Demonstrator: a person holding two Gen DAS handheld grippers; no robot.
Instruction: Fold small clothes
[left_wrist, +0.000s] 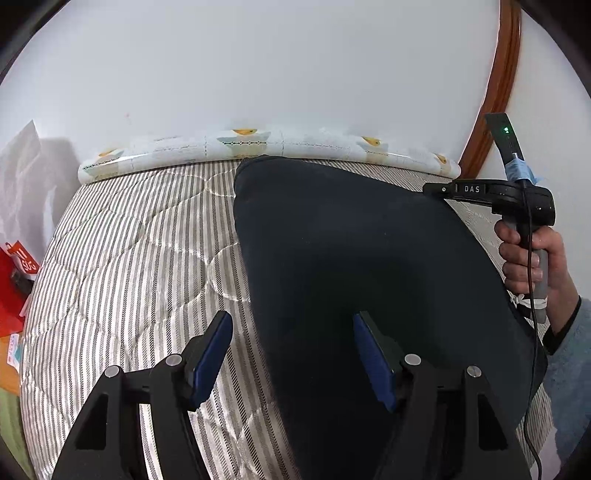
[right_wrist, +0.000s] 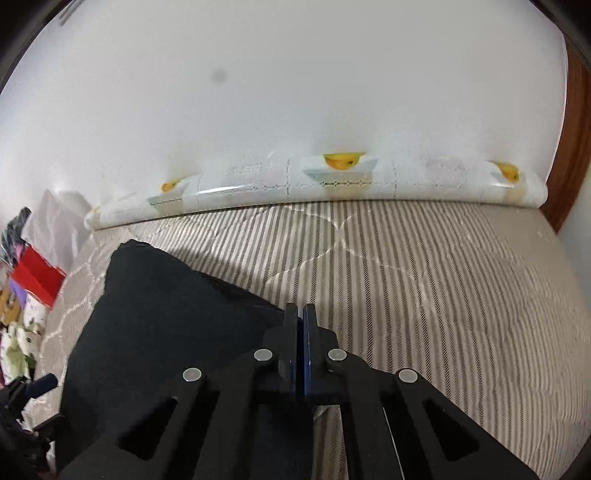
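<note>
A dark navy garment (left_wrist: 351, 266) lies on the striped quilted mattress (left_wrist: 140, 258). My left gripper (left_wrist: 291, 325) is open above the garment's left edge, one blue pad over the mattress and one over the cloth. In the right wrist view the same garment (right_wrist: 155, 317) spreads to the left. My right gripper (right_wrist: 301, 314) is shut, its jaws pressed together on the garment's right edge. The right gripper's body (left_wrist: 517, 199) and the hand holding it show at the right of the left wrist view.
A rolled plastic sheet with a fruit print (left_wrist: 258, 147) (right_wrist: 332, 181) lies along the white wall at the mattress's far edge. Red and mixed items (left_wrist: 14, 280) (right_wrist: 33, 280) sit off the left side. A wooden frame (left_wrist: 498, 85) stands at the right.
</note>
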